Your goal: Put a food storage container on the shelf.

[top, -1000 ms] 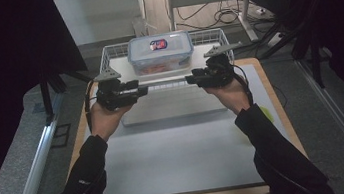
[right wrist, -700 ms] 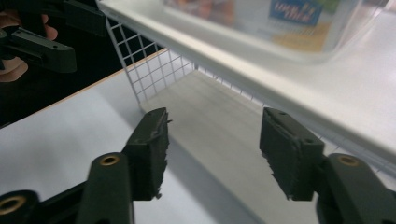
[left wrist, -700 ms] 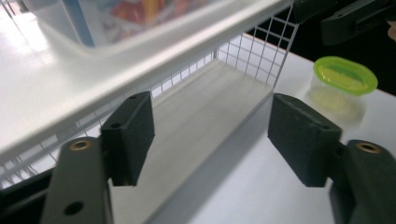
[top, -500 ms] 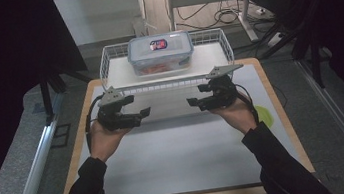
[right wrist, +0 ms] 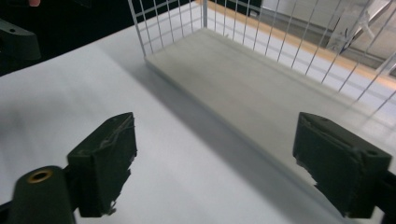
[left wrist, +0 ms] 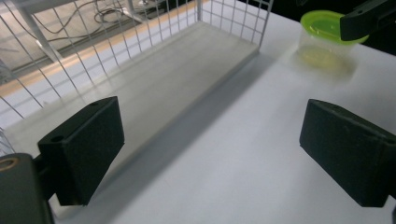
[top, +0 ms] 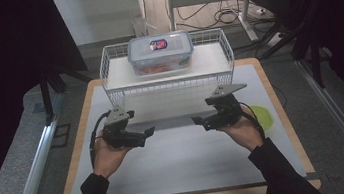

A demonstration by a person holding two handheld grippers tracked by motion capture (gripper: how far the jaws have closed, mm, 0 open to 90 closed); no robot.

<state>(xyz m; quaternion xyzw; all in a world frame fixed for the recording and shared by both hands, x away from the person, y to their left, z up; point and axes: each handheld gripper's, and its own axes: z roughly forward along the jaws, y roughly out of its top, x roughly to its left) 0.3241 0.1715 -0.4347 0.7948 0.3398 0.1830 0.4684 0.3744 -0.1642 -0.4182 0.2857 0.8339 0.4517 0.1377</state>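
Box [top: 160, 53] with its clip lid on sits on the upper deck of the wire rack [top: 105, 68], at the far side of the worktop [top: 178, 161], and nothing touches it. That placing looks done. Both hands are well short of the rack, over the bare white mat. Left gripper [top: 145, 133] and right gripper [top: 200, 121] face each other across a gap, and the jaws of both have just been opening; they stand wide with nothing between them, as each gripper view shows plainly. Rack's lower shelf [left wrist: 154, 88] is bare. Green-lidded cup [left wrist: 327, 44] stands on the worktop by the right hand [top: 242, 130], untouched. If more is to be stored, I'd judge that cup the likely next piece; otherwise the work seems close to finished.
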